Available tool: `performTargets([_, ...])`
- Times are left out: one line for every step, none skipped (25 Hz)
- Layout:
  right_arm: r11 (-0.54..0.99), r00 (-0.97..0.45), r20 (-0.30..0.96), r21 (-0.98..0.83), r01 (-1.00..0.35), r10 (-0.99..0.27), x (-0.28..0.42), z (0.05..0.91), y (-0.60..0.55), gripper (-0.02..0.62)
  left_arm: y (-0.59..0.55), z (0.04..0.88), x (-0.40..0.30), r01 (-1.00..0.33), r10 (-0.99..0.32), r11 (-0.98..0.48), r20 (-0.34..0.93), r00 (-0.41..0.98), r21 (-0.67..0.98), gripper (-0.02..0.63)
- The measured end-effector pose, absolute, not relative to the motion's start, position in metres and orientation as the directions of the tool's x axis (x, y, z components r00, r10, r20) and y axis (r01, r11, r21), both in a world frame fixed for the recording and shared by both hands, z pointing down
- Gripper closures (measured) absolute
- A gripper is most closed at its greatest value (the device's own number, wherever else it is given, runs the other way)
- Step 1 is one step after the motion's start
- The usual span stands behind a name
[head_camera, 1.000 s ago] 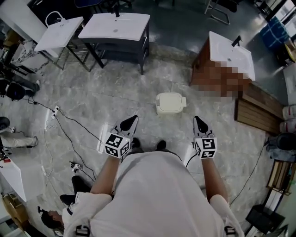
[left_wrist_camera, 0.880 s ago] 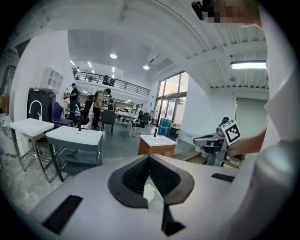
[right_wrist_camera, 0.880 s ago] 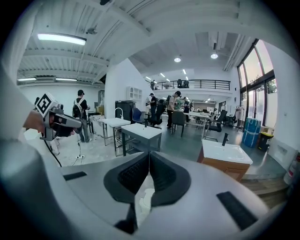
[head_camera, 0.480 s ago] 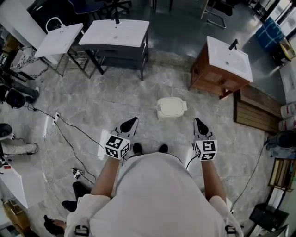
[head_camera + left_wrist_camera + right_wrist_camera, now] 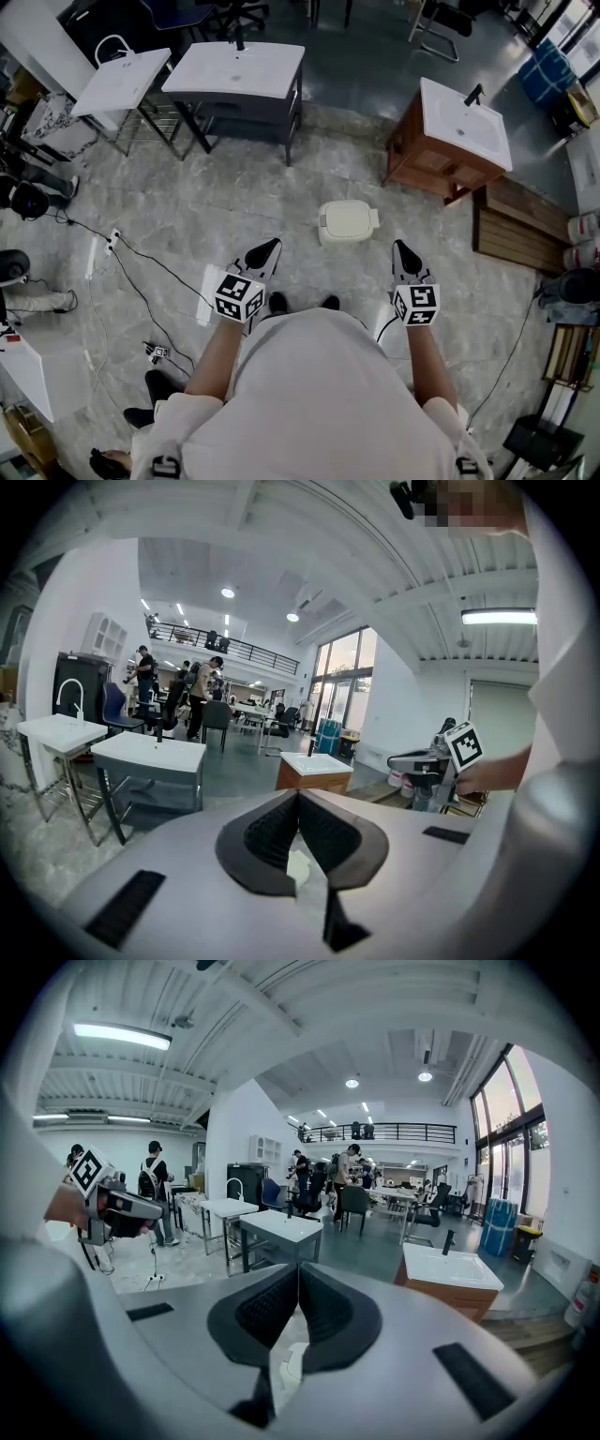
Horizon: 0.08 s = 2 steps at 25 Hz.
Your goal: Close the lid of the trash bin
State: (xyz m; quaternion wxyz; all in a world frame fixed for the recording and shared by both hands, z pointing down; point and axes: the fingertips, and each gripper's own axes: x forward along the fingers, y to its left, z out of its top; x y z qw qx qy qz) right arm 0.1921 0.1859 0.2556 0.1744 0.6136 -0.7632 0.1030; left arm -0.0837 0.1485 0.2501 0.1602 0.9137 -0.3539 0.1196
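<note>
Head view: small cream plastic trash bin (image 5: 348,221) stands on the grey marble-pattern floor (image 5: 225,202), ahead of the person's feet and between the 2 grippers, well apart from both. Its top reads as 1 flat cream panel, so the lid looks already down; whether it is fully seated cannot be told from above. A short tab projects from the bin's right edge, and the long axis runs approx. left-right in this view. Left gripper (image 5: 270,245) and right gripper (image 5: 400,246) are held level with each other, tips pointing fwd. The bin lies fwd and inboard of each, and the right gripper is judged slightly nearer. A wooden cabinet with white sink top (image 5: 450,141) stands beyond the bin to the right. Left gripper view: the 2 black ribbed pads meet along 1 line, nothing held between them; the right gripper shows at the far right. Right gripper view: pads likewise pressed together, empty. Any final press on the lid needs a reach fwd, down and inward.
</note>
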Motion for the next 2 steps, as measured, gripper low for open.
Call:
performTargets([0.227, -0.187, 0.392, 0.057, -0.972, -0.901, 0.1911, 0.2555, 0.1855, 0.563, 0.1482, 0.2502, -0.0839, -0.685, -0.609, -0.698, 0.331, 0.721, 0.208, 0.588])
performTargets([0.229, -0.189, 0.391, 0.058, -0.972, -0.901, 0.1901, 0.2553, 0.1851, 0.563, 0.1479, 0.2503, -0.0841, -0.685, -0.609, -0.698, 0.330, 0.721, 0.209, 0.589])
